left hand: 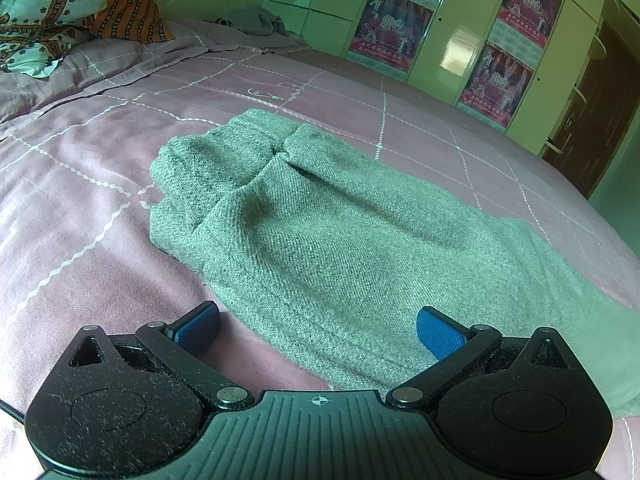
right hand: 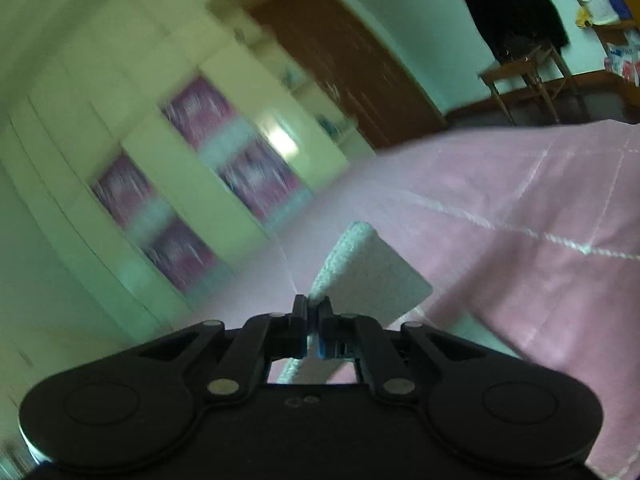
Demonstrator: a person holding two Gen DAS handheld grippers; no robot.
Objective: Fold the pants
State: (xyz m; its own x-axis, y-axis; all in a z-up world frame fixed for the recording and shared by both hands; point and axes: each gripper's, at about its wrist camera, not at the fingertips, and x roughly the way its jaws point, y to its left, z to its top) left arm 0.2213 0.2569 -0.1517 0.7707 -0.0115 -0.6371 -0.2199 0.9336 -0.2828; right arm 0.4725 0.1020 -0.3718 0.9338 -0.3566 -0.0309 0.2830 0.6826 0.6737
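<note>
A: Left wrist view first. The left tool (left hand: 318, 330) hangs with its blue pads spread wide, clamped on nothing, just above the near edge of the pants (left hand: 320, 216). The pants lie flat on the pink bed (left hand: 80, 208), grey-green knit, bunched in soft rolls at the far end.

B: Any risk there?

A: With that end lumpy, I'd judge a fold laid over it would come out crooked.

B: And the right wrist view?

A: The right tool (right hand: 314, 308) has its fingers pressed together on a corner of the pants (right hand: 372, 272), lifted clear of the bed (right hand: 520, 240). The corner stands up stiffly and looks pale here. The background is blurred, and only a thin edge is pinched, so it could slip free.
</note>
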